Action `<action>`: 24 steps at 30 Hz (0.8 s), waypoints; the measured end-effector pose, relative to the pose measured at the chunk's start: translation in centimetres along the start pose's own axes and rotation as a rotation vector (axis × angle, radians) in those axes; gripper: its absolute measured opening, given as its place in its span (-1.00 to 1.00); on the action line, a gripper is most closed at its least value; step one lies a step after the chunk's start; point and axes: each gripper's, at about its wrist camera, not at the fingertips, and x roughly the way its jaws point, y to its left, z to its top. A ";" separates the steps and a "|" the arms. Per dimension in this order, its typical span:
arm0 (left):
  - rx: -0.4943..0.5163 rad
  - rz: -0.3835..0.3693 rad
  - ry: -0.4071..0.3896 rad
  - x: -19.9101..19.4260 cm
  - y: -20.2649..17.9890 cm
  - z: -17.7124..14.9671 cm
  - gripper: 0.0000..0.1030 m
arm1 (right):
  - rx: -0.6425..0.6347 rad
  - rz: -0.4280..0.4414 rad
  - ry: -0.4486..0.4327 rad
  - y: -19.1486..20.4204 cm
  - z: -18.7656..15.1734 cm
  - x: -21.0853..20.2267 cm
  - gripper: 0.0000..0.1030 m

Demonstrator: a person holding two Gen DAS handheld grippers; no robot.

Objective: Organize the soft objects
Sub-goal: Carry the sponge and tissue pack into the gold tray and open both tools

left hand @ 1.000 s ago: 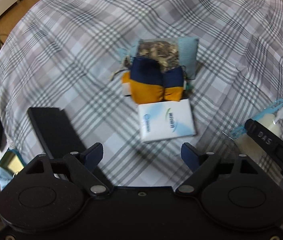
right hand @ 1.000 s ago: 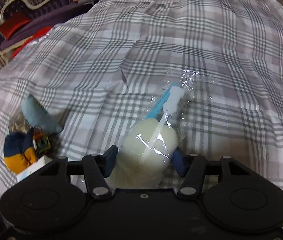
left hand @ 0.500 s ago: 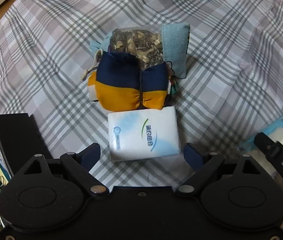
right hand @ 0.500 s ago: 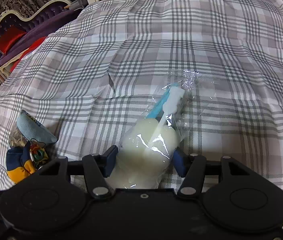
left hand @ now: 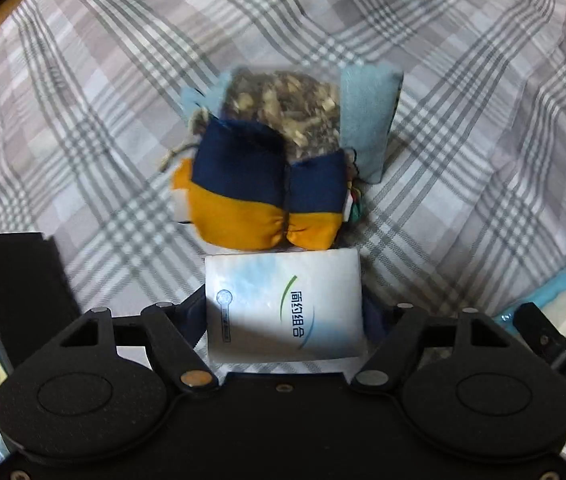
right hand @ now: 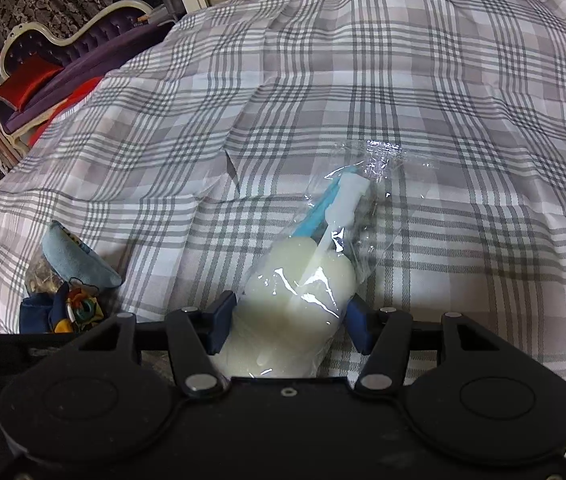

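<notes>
A white tissue pack (left hand: 267, 280) lies on the plaid bedspread (left hand: 83, 100), between the fingers of my left gripper (left hand: 285, 316). The jaws are closing and both blue pads touch the pack's sides. Just beyond it are a navy and orange pouch (left hand: 259, 196), a clear sachet of dried herbs (left hand: 283, 108) and a light blue cushion (left hand: 367, 116). My right gripper (right hand: 289, 320) is shut on a cream sponge in a clear bag (right hand: 299, 292). The sponge's blue and white handle (right hand: 339, 204) points away over the bedspread (right hand: 443, 120).
A flat black object (left hand: 19, 280) lies left of the left gripper, at the bed's edge. The right gripper's body (left hand: 555, 360) and its bagged sponge (left hand: 563, 308) crowd the right side. The soft pile (right hand: 75, 256) lies left of the right gripper. A purple sofa (right hand: 27, 80) stands beyond the bed.
My left gripper has come down and forward until the tissue pack sits between its fingers, and its jaws have narrowed onto the pack. The right gripper holds still with the bagged sponge.
</notes>
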 end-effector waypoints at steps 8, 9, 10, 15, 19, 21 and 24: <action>0.015 -0.022 -0.101 -8.6 3.0 -2.2 0.35 | 0.026 0.048 -0.052 -0.8 0.5 -1.2 0.10; 0.015 -0.014 -0.111 -9.6 3.4 -2.6 0.35 | 0.030 0.053 -0.050 -0.9 0.5 -1.3 0.10; 0.015 -0.003 -0.123 -10.4 3.8 -3.1 0.35 | 0.035 0.058 -0.048 -1.1 0.6 -1.4 0.10; 0.010 0.009 -0.141 -13.6 6.0 -6.2 0.35 | 0.033 0.075 -0.068 -1.5 0.7 -2.7 0.10; 0.013 -0.029 -0.138 -15.2 6.6 -8.9 0.35 | 0.021 0.095 -0.102 -2.2 0.8 -5.0 0.10; 0.021 -0.055 -0.140 -15.8 6.5 -10.1 0.35 | 0.040 0.133 -0.103 -2.9 0.6 -6.6 0.10; 0.030 -0.085 -0.138 -16.9 6.6 -11.7 0.35 | 0.019 0.181 -0.101 -3.3 -0.4 -9.2 0.10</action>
